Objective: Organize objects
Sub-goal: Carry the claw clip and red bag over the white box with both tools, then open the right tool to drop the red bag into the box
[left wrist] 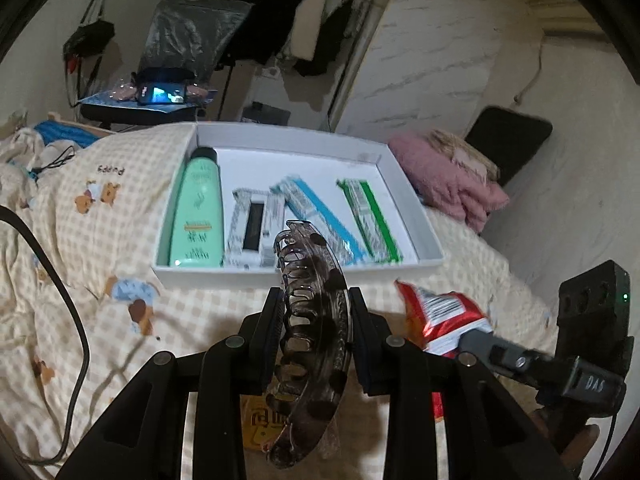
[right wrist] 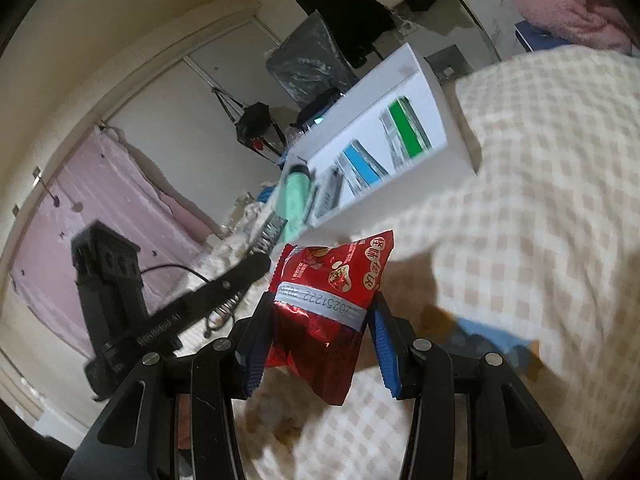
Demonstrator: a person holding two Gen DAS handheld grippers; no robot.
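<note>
A smoky translucent plastic claw hair clip point(left wrist: 316, 320) sat clamped in the left gripper point(left wrist: 316, 320) — the right gripper point(right wrist: 320, 320) pinched a crinkly red foil snack packet point(right wrist: 332, 296), stamped, seemingly, "20251222".

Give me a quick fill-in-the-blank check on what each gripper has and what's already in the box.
1. The left gripper is shut on a dark translucent ____.
2. The right gripper is shut on a snack packet whose colour is ____.
3. In the white box, the thing lying furthest left is a ____ bottle.
4. The box rests on a ____-patterned quilt.

Missing words: hair claw clip; red; green; checked
</note>
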